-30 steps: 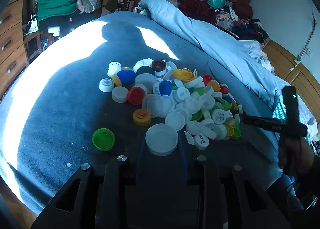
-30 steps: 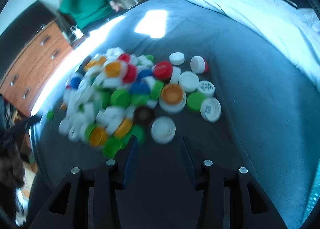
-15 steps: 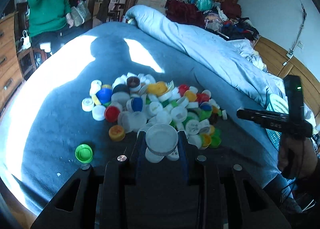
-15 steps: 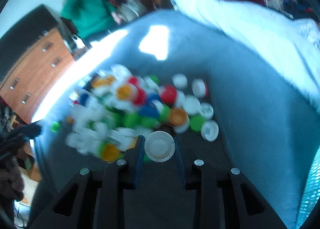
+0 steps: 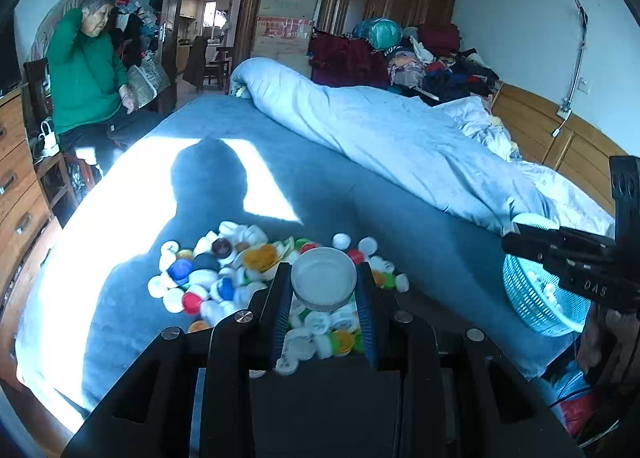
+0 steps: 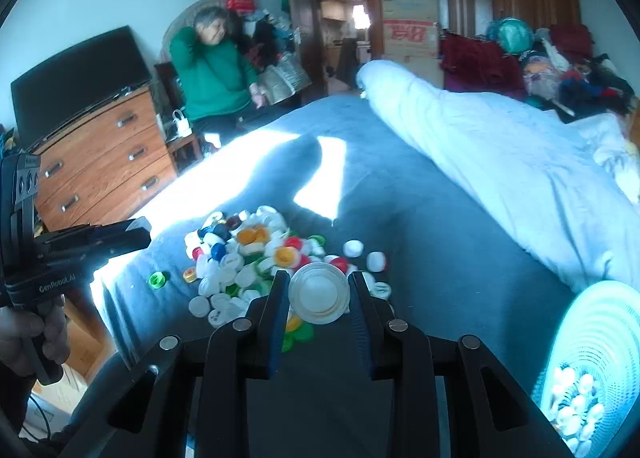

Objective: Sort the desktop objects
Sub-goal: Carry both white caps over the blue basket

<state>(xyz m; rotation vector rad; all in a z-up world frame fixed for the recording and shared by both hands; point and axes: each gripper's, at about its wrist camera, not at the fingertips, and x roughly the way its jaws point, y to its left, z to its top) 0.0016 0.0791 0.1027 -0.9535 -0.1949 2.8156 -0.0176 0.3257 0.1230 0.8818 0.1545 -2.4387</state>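
Observation:
A pile of mixed bottle caps (image 5: 224, 274) in white, blue, red, yellow and green lies on the blue bed cover; it also shows in the right wrist view (image 6: 248, 254). My left gripper (image 5: 324, 282) is shut on a large white cap (image 5: 323, 278) and holds it above the pile. My right gripper (image 6: 319, 294) is shut on a white cap (image 6: 319, 292), also lifted above the pile. A turquoise mesh basket (image 5: 536, 298) with white caps inside sits on the bed to the right; it also shows in the right wrist view (image 6: 596, 358).
A rolled pale-blue duvet (image 5: 400, 137) lies along the far right of the bed. A wooden dresser (image 6: 100, 161) with a TV stands left of the bed. A person in a green sweater (image 5: 86, 77) sits beyond the bed's far left corner. A lone green cap (image 6: 157, 279) lies near the bed's left edge.
Both grippers have lifted up and back from the pile, each with a white cap. The right gripper closed on its cap during this time. The basket has come into view.

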